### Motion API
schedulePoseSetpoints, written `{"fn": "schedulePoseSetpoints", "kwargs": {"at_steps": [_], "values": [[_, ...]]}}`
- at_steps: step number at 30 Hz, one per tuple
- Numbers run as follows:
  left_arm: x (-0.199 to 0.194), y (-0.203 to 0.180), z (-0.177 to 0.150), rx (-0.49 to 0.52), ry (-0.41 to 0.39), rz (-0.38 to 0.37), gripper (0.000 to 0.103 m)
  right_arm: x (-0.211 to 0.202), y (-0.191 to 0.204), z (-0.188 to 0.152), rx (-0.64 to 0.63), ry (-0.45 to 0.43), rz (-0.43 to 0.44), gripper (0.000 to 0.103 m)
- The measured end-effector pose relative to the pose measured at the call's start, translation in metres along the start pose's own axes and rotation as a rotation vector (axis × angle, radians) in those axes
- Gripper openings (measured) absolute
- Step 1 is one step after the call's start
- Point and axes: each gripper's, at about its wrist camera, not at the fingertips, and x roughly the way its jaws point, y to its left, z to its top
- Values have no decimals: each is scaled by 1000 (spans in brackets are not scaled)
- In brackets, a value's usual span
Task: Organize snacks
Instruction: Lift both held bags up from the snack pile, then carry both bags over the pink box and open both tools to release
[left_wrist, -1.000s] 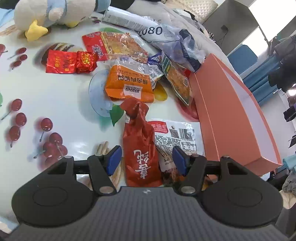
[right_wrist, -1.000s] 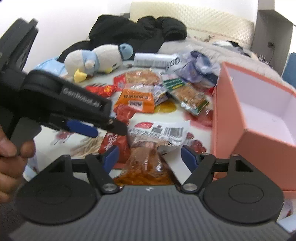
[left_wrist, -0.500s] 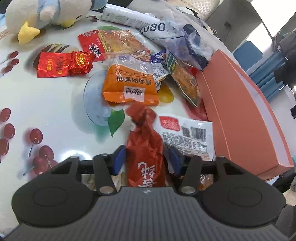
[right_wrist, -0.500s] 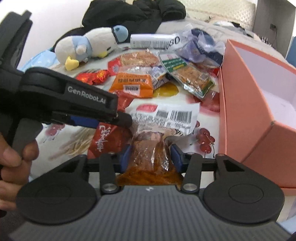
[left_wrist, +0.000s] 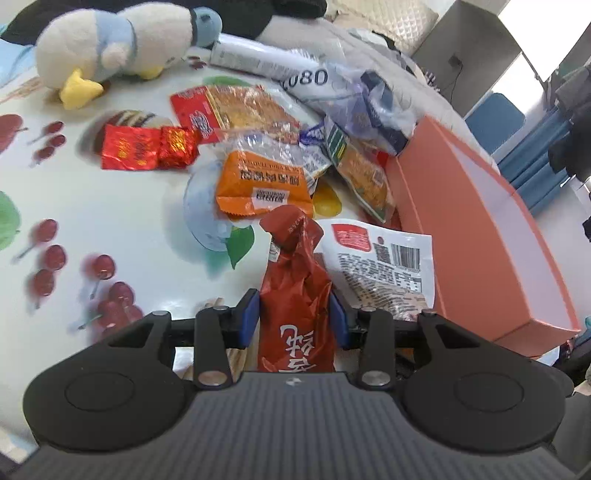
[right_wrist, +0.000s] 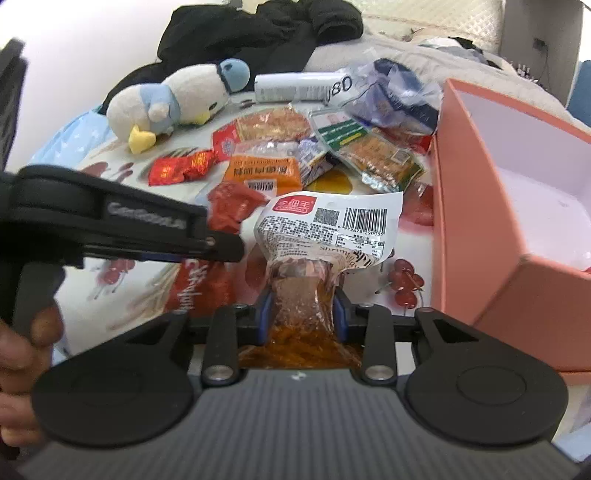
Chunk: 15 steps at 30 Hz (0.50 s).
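A dark red snack packet (left_wrist: 295, 288) with white characters stands between the blue pads of my left gripper (left_wrist: 295, 314). Its jaws are closing and both pads press the packet's sides. My right gripper (right_wrist: 303, 310) is closing on a clear packet (right_wrist: 328, 225) of orange-brown food with a white barcode label, and the film bunches where the pads pinch it. In the right wrist view, the left gripper (right_wrist: 122, 229) crosses the left side, holding the red packet (right_wrist: 231, 206). An open salmon-orange box (right_wrist: 480, 184) with a white inside stands to the right, also seen as a box (left_wrist: 480, 229) in the left wrist view.
Several more snack packets lie piled behind: an orange packet (left_wrist: 262, 184), red foil wrappers (left_wrist: 144, 147), a green-edged packet (right_wrist: 365, 151), a blue-white bag (left_wrist: 354, 99). A plush penguin (left_wrist: 118, 48) sits at the back left. A hand (right_wrist: 22, 343) grips the left tool.
Both grippers' jaws closed from wide apart onto their packets. The left gripper then drew back a little with the red packet. The right gripper stayed about where it was.
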Motion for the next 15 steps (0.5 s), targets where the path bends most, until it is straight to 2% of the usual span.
{"fn": "schedulePoseSetpoints", "kwargs": {"at_steps": [3,9,15], "values": [[-19,-1,0,1,-25,-25,46,-14,0,3,16,-23,0,36],[-59,-9,-2,-3,-89,-26,46,-50,0,8,54,-84,21,36],[-97,-27,-8,9,-113,-55,46,-87,2,13,69,-138,30,36]]}}
